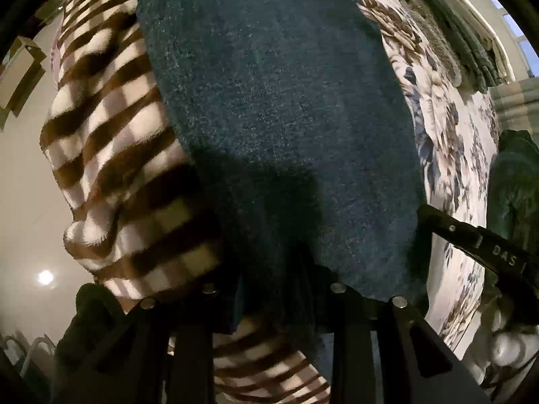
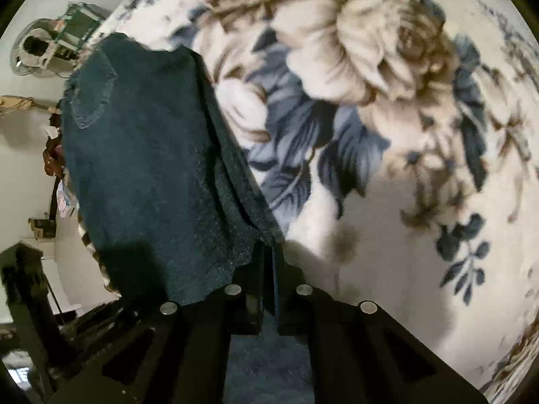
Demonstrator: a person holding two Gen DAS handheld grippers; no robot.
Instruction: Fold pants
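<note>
Dark blue pants (image 1: 286,118) lie stretched out over a floral blanket (image 1: 448,134). They also show in the right wrist view (image 2: 141,168), with a back pocket (image 2: 91,97) at the far end. My left gripper (image 1: 273,276) is shut on the near edge of the pants; the cloth covers its tips. My right gripper (image 2: 267,256) is shut on a fold at the right edge of the pants, down against the blanket (image 2: 387,134). The right gripper's black body (image 1: 478,242) shows at the right of the left wrist view.
A brown-and-white checked blanket (image 1: 111,155) lies left of the pants. Folded grey-green clothes (image 1: 448,30) are stacked at the far right. A dark green garment (image 1: 515,185) lies at the right edge. Pale floor (image 1: 23,185) shows on the left.
</note>
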